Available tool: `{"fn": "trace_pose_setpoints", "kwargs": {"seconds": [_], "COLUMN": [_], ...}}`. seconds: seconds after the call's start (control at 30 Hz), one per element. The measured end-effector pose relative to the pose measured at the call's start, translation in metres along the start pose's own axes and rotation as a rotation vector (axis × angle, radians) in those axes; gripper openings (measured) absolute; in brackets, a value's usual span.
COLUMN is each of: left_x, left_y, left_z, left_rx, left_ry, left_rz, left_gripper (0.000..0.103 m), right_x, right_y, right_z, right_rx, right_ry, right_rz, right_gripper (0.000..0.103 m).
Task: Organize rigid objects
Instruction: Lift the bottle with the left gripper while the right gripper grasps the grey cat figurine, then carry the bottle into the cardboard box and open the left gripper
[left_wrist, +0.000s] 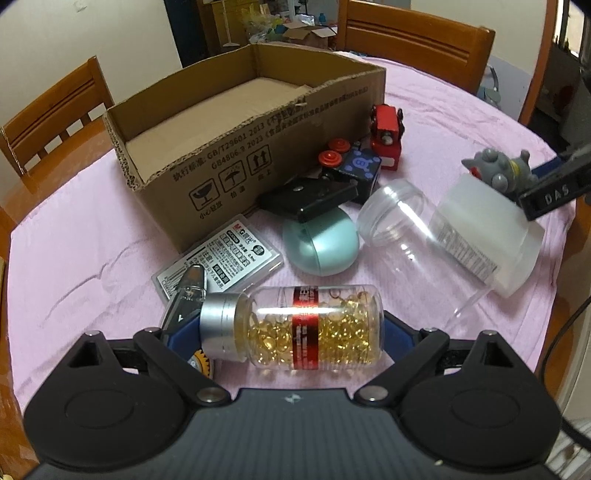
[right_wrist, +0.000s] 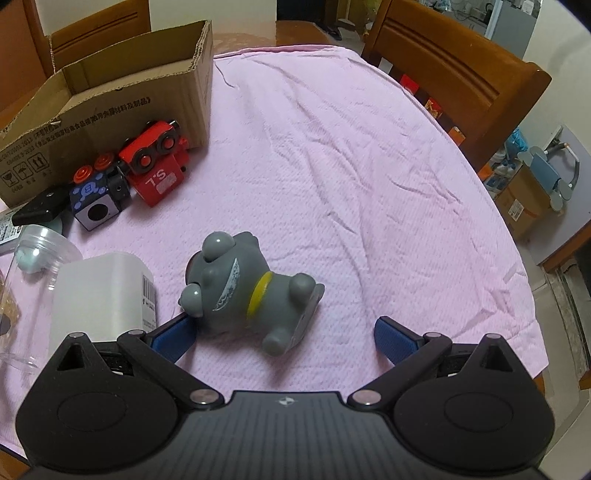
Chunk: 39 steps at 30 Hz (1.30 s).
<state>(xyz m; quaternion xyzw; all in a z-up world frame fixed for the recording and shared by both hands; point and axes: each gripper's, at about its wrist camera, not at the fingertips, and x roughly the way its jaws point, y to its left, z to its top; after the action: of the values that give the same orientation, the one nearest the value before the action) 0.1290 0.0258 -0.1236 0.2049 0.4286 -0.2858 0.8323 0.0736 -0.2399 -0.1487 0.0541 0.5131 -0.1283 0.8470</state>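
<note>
In the left wrist view, the open brown corrugated cardboard box (left_wrist: 229, 129) is seen standing on the pink textured tablecloth (left_wrist: 74, 258), and its floor is shown bare; nothing can be judged to have been put away yet. The left gripper (left_wrist: 291, 328) is held with its blue-padded jaws spread wide on either side of the clear plastic bottle of golden capsules with a silver cap and red label (left_wrist: 306, 328), which lies on its side; whether the pads press on it cannot be told, since both pads are largely hidden behind the bottle. Beyond it are scattered a flat clear case with a printed label (left_wrist: 225, 254), a pale green rounded egg-shaped object (left_wrist: 321, 243), a black flat block (left_wrist: 306, 199), a large empty clear jar on its side (left_wrist: 410, 236), a frosted white plastic container (left_wrist: 491, 236), a blue-and-black cube with red knobs (left_wrist: 354, 166) and a red toy engine (left_wrist: 386, 136); all lie outside the box.

In the right wrist view, the right gripper (right_wrist: 284, 339) is seen with its jaws wide apart and nothing clamped; the grey rubber animal figure with a yellow collar (right_wrist: 247, 291) lies on its side on the cloth between them, its head touching or just beside the left-hand pad, while the other pad stands well apart from it. The red engine, the cube and the black block are seen close against the box's outer wall.

The task is therefore judged to be at its beginning; every item is left to be lifted into the box.
</note>
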Motion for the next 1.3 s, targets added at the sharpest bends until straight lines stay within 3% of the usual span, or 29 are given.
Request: {"fn": "trace_pose_setpoints", "kwargs": {"seconds": [0.1,0.23,0.43,0.53,0.73,1.07,1.3], "left_x": [-0.001,-0.002,-0.001,-0.001,-0.001,-0.006,-0.023], "left_y": [0.002,0.003,0.005,0.005,0.009,0.012,0.01], "left_z": [0.002,0.001,0.004,0.005,0.006,0.011,0.02], "left_rx": [-0.004,0.004,0.005,0.002,-0.022,-0.012,-0.015], "left_ry": [0.003,0.003,-0.007,-0.002,0.004,0.024,0.022], "left_rz": [-0.007,-0.016,-0.03,-0.033,-0.053,-0.073,-0.031], "left_gripper": [0.093,0.093,0.093,0.093,0.093,0.093,0.093], "right_x": [-0.002,-0.017,-0.01,-0.001,0.002,-0.01,-0.028], "right_y": [0.003,0.01,0.017,0.02,0.025,0.028,0.029], "right_z": [0.005,0.014,0.031,0.035,0.034,0.04,0.049], "right_rx": [0.016,0.069,0.109,0.103,0.117,0.033,-0.089], "right_ry": [0.036,0.024,0.01,0.035,0.033,0.027,-0.002], "right_rz": [-0.016,0.02,-0.018,-0.049,-0.074,-0.079,-0.033], "right_gripper": [0.103,0.103,0.103,0.093,0.083,0.079,0.078]}}
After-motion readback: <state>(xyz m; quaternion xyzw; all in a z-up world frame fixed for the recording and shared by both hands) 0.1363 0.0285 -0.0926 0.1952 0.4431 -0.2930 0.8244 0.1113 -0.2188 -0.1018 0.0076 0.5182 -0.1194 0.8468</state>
